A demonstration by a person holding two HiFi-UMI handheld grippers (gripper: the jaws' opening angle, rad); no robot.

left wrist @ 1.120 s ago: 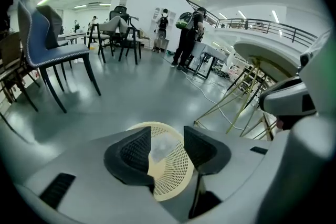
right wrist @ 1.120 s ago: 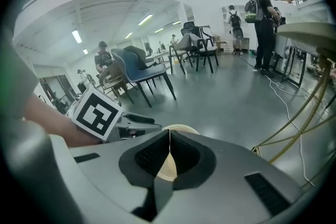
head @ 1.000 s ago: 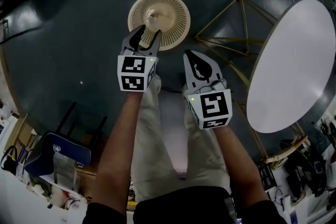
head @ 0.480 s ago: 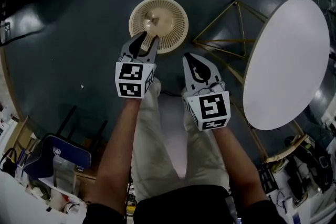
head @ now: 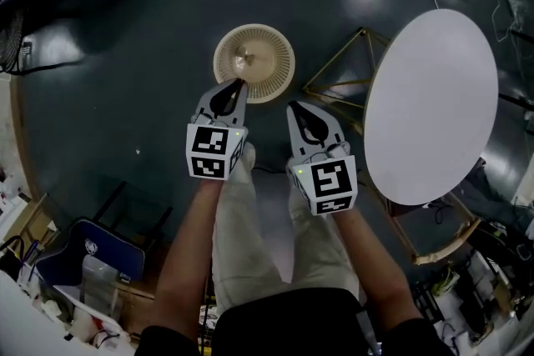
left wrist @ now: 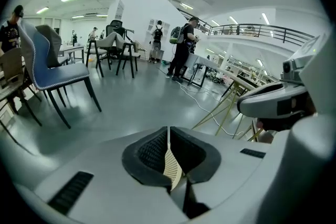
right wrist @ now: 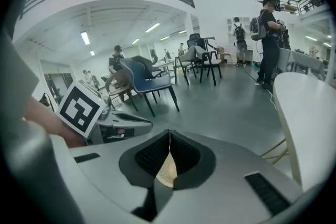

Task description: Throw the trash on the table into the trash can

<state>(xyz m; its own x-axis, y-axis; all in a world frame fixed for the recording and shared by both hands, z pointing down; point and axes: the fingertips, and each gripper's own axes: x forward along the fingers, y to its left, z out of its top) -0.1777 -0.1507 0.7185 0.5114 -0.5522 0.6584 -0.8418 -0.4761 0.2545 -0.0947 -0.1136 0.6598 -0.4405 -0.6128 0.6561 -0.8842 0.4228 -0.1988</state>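
My left hand-held gripper [head: 237, 85]: jaws have just been closing, now pressed together, nothing between them. My right hand-held gripper [head: 294, 107]: pressed together too, empty. Round cream slatted plastic trash can [head: 281, 54] stands on dark floor [head: 125, 79], just beyond left tip. Pale lump [head: 247, 58] inside it, which I judge to be the trash. White oval surface [head: 430, 104] at right shows none.

Risks I see:
- left tip dips, catches light can's rim, tips it, spills contents
- right swing snags gold wire legs [head: 360, 32] under surface
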